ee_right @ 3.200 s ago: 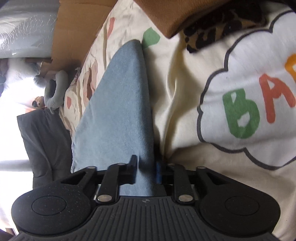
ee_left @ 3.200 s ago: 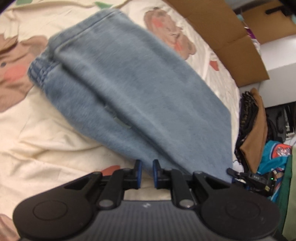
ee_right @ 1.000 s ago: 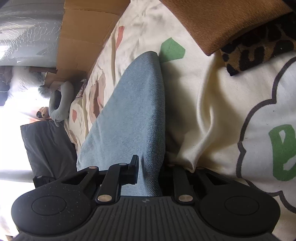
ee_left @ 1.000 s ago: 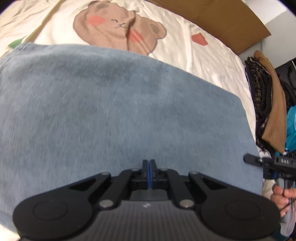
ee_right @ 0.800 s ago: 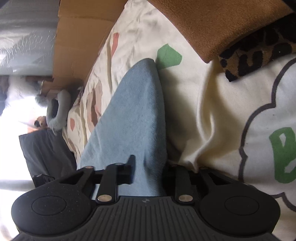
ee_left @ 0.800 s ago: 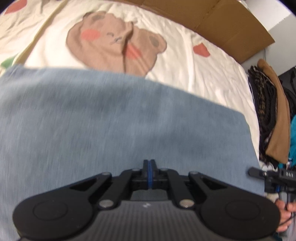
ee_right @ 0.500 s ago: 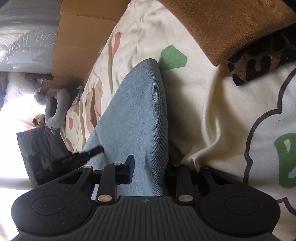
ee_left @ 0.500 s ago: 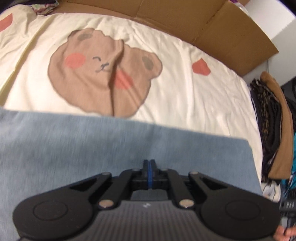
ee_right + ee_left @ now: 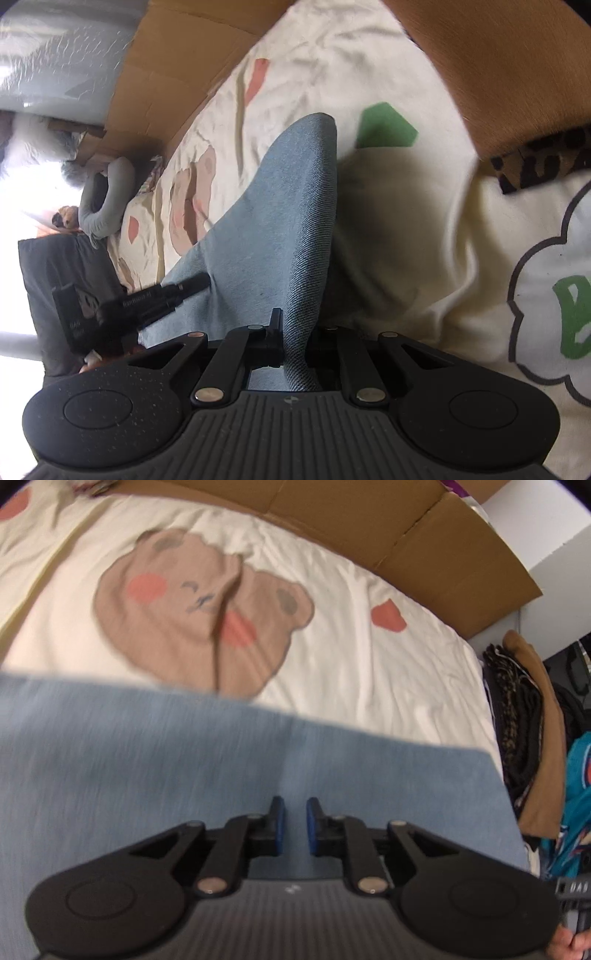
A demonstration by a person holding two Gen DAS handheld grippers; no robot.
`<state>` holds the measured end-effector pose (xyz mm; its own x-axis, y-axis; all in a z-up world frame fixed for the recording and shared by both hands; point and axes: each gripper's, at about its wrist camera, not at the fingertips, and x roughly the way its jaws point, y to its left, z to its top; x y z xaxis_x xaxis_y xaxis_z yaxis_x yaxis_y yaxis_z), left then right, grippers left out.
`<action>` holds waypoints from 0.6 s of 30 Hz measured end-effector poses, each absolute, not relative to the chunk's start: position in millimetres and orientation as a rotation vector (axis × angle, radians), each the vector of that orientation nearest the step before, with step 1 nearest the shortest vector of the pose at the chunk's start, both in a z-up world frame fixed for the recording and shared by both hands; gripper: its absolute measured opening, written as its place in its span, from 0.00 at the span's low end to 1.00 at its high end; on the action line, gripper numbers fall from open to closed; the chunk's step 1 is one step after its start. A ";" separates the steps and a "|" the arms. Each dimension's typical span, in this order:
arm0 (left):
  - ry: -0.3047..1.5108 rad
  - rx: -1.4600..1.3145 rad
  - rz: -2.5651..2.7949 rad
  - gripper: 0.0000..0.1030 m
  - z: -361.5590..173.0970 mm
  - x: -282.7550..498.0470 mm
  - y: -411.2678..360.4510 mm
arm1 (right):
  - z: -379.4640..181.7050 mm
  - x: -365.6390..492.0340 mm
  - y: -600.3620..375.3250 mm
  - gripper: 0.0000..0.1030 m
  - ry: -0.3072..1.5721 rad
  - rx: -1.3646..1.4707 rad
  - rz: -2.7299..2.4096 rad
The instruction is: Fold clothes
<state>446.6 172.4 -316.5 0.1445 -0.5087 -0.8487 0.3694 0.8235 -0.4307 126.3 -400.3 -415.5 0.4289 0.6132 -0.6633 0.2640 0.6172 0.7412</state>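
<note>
The jeans (image 9: 229,775) lay folded flat on the bed (image 9: 369,679), over a cream sheet printed with a brown bear (image 9: 199,616), their far edge crossing just below the bear's face. The left claw (image 9: 293,825) hovered over the near part of the denim with its jaws opening; a narrow gap stood between the blue pads (image 9: 279,821) and no cloth was caught in it.

The right claw (image 9: 295,339) was closed on a raised fold of the jeans (image 9: 280,221) at their edge, the denim pinched between its fingers and rising in a ridge away from the camera. In this view the left claw (image 9: 192,286) showed as a black tool reaching over the denim from the left side.

Cardboard (image 9: 424,535) stood along the far side of the bed. A pile of clothes (image 9: 532,738), brown and leopard-print, sat just off the bed's right edge, near the jeans' corner. A grey neck pillow (image 9: 105,199) lay at the bed's far end
</note>
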 end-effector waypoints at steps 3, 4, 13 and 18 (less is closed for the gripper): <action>1.285 -0.166 -0.626 0.16 -315.8 428.2 192.4 | -398.3 129.3 -393.5 0.06 1.152 0.888 0.260; 1.287 -0.179 -0.625 0.18 -315.4 422.3 199.2 | -391.8 130.8 -390.5 0.05 1.156 0.876 0.261; 1.261 -0.304 -0.609 0.34 -300.9 380.7 266.3 | -323.9 154.0 -353.8 0.05 1.215 0.731 0.276; 1.210 -0.362 -0.580 0.34 -285.6 371.9 303.0 | -289.2 170.9 -322.0 0.05 1.275 0.605 0.287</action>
